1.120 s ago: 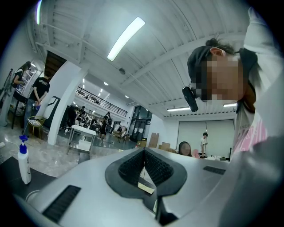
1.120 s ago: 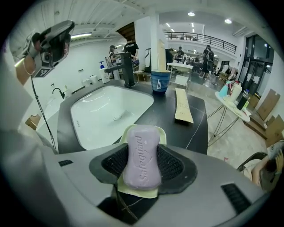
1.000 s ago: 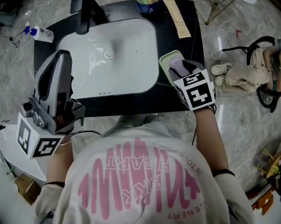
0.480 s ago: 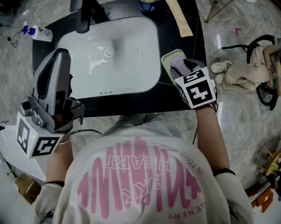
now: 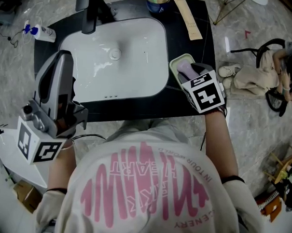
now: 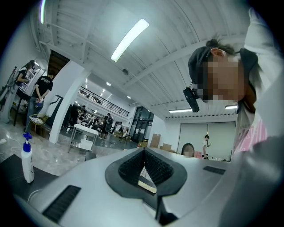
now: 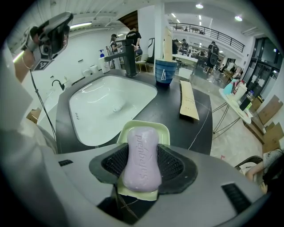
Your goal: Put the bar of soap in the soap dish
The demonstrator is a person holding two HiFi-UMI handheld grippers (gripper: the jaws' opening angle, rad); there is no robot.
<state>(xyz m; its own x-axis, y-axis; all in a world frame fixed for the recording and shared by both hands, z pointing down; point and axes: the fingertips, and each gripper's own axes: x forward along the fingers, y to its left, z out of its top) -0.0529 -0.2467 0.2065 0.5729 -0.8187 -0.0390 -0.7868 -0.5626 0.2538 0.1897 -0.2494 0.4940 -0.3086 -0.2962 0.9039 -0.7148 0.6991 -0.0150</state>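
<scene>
bar of soap pinched in right claw, sitting low in green soap dish on black surface beside white sink. left claw pressed together, nothing inside.

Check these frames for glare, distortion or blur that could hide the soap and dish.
Head view: fisheye bends the counter; lamp glare streaks the basin. Right gripper view: soap sharp, its embossed lettering readable, corners vignetted black. Left gripper view: strip light blown out.
</scene>
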